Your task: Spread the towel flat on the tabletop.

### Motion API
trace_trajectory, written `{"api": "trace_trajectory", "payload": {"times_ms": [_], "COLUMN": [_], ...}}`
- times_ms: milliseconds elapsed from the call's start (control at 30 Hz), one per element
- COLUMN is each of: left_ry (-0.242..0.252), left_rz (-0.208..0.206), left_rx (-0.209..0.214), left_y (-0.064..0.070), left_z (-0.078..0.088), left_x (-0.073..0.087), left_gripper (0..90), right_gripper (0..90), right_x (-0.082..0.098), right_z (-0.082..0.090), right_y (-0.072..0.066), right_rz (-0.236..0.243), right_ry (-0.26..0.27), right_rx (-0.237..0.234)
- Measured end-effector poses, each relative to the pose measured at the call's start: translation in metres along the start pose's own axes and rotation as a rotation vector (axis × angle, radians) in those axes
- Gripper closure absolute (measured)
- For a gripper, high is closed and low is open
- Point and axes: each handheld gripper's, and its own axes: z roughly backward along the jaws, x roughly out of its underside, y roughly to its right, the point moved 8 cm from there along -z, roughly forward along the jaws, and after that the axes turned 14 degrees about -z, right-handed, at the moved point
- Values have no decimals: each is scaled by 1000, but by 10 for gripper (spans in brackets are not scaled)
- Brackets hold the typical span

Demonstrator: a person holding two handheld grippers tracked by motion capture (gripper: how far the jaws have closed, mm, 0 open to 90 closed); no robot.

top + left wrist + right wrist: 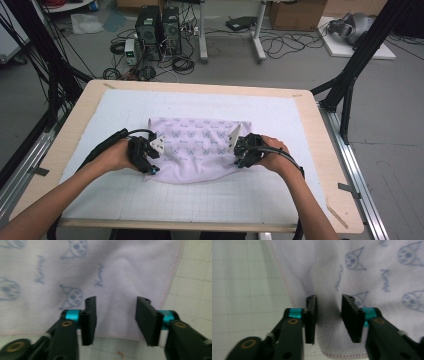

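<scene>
On the gridded mat that covers the table, the lilac towel with its little printed faces lies rumpled in the middle, and both hands are down on it. Over at the left, the left gripper sits at the towel's near-left corner; its jaws stand apart, straddling a raised pucker of cloth just inside the stitched hem, and the pads aren't pressing on anything. Across to the right, the right gripper is at the near-right corner, jaws parted more narrowly around a ridge of fabric, again not pinching as far as I can see. So this looks like the grasping step, both corners lined up for a fold or a lift. Next, I'd say, each claw needs to close firmly on its pucker, catching the hem rather than a loose top layer, and both should close together so the cloth rises evenly.
</scene>
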Motion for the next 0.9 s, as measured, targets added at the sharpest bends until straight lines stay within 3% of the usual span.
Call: {"api": "trace_trajectory", "payload": {"times_ms": [67,200,367,433,533,633,700,800,900], "left_ry": [-27,-22,18,69,126,136,117,128,86], "left_rz": [24,28,30,42,29,19,13,64,133], "left_rx": [14,20,35,34,23,-5,-48,-104,-153], "left_y": [1,3,7,8,11,10,2,-17,-39], "left_z": [-4,-4,7,20,41,55,61,66,62], "left_x": [0,-2,-2,-4,-8,-10,-9,-7,2], "left_gripper": [694,892,898,899,900,900,900,900,899], "right_gripper": [813,844,844,844,844,844,844,844,844], "right_x": [0,-1,2,3,3,-2,-8,-16,-20], "right_z": [-2,7,29,39,55,71,80,83,76], "right_y": [2,2,-2,-3,-6,-7,-3,9,29], "right_rz": [6,-37,-71,-66,-59,-63,-86,-128,-237], "right_ry": [-18,32,135,187,232,285,330,336,310], "right_rx": [16,-18,-71,-105,-156,-201,-199,-160,-101]}}
